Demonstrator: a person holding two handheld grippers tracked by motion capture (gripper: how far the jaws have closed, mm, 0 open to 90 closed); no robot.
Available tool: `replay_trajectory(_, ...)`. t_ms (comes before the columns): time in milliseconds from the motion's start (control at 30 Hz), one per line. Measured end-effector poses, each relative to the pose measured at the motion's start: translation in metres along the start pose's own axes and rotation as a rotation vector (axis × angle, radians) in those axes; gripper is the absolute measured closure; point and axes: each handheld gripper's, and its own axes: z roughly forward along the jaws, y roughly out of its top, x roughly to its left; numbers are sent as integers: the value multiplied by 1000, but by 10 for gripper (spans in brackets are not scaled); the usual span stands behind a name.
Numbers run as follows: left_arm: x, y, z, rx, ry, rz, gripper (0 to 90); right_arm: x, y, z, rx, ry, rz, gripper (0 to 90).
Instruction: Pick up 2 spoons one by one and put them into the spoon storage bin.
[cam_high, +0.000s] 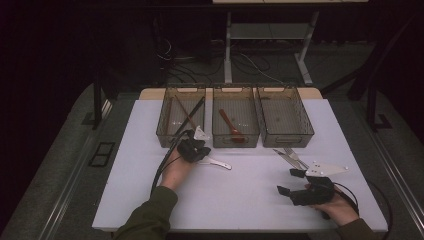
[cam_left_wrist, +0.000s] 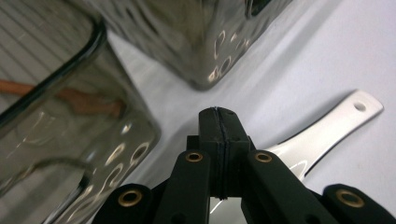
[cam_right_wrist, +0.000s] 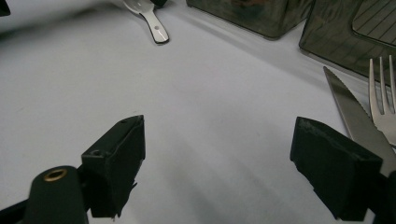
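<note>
Your left gripper is clamped shut at the neck of the stiff, slick metal spoon (handle toward four o'clock), so keep the grip near the bowl; your right gripper gapes empty.

The high view looks forward and down over the table; both gripper views sit low, sharing the white spoon.

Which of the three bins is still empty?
The rightmost bin, nearest the knife and fork on the table. The left bin holds chopsticks and the middle bin holds a brown spoon; nothing shows inside the right one.
</note>
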Motion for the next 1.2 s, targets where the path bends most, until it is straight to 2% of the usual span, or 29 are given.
replay_trajectory(133,2,-6,-9,-5,-8,-24,892,1,0,0,-1,0,-1,183)
replay_trajectory(200,5,-9,-13,-2,-16,-22,892,0,0,0,0,0,-1,183)
replay_trajectory(233,5,-11,-14,6,-15,-38,892,0,0,0,2,0,-1,182)
replay_trajectory(367,8,-14,-16,19,-29,-37,891,1,0,0,-1,1,-1,182)
replay_trajectory(633,11,-15,-26,-43,-57,-85,848,1,0,0,1,1,-3,183)
replay_trajectory(700,13,-16,-30,-63,-73,-86,809,1,0,0,2,1,-2,182)
replay_trajectory(767,14,-18,-34,-77,-76,-104,738,1,0,0,1,2,-2,183)
replay_trajectory(867,15,-23,-38,-67,-90,-115,588,1,0,0,3,1,-3,182)
replay_trajectory(967,16,-31,-40,-48,-98,-133,490,1,0,0,4,2,-5,183)
replay_trajectory(1067,17,-36,-39,-45,-101,-149,451,2,0,1,7,1,-6,182)
replay_trajectory(1200,16,-36,-35,-26,-105,-142,443,2,0,1,8,-1,-14,182)
